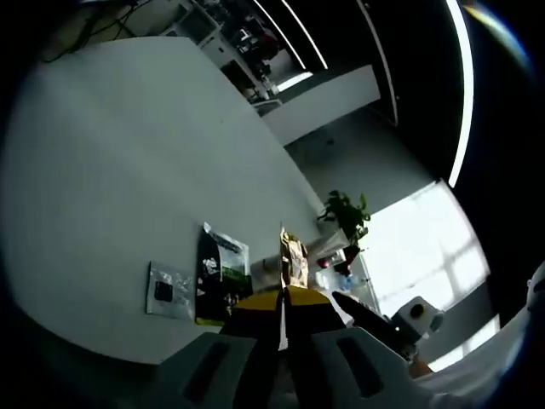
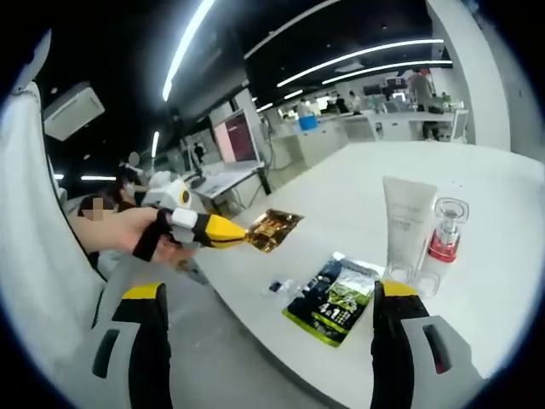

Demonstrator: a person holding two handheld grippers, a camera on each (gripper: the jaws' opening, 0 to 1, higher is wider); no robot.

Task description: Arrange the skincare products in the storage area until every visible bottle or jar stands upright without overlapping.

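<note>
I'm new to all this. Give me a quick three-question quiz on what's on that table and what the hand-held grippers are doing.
1. True or false: the left hand-held gripper is shut on the gold sachet.
2. Which stands upright beside the white tube? A) the clear bottle with a red band B) a blue jar C) a spray can
3. Fill in: the right hand-held gripper is ____, holding nothing.

Key: 1 true. 2 A. 3 open. The dark green packet lies flat on the white table.
</note>
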